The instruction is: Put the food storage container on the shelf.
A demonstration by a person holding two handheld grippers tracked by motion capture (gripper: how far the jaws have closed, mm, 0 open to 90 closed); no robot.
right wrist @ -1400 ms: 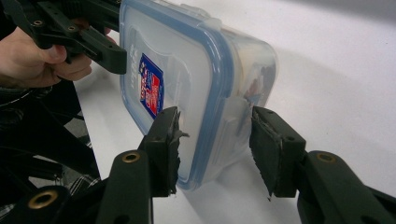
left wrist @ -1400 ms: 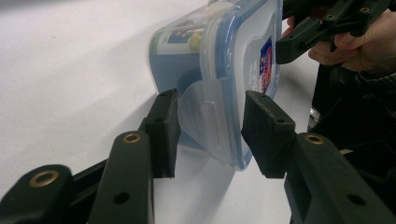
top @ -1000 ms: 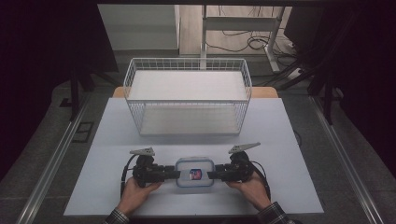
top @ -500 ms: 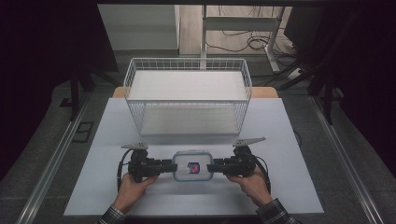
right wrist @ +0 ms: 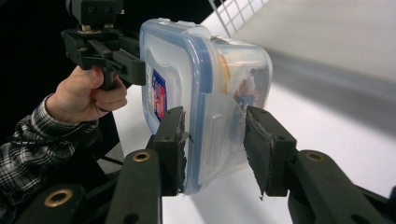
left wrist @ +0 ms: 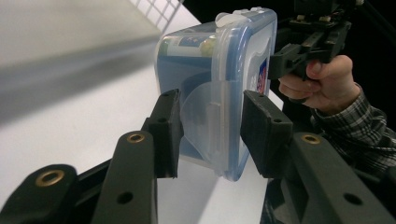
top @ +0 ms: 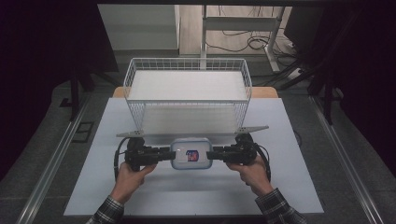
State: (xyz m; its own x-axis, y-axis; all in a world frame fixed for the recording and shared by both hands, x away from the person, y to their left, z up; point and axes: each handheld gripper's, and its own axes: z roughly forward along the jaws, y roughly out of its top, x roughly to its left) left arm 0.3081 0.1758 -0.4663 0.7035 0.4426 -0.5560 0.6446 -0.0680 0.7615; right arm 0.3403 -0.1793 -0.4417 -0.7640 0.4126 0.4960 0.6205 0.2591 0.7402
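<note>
Box (top: 190,153) sits between your two grippers just near of the basket (top: 187,88), its long axis running left to right. Your left gripper (top: 164,152) clamps its left end and your right gripper (top: 212,154) its right end, pads tight on lid and base. Basket lies straight ahead, equally near to both hands.
</note>
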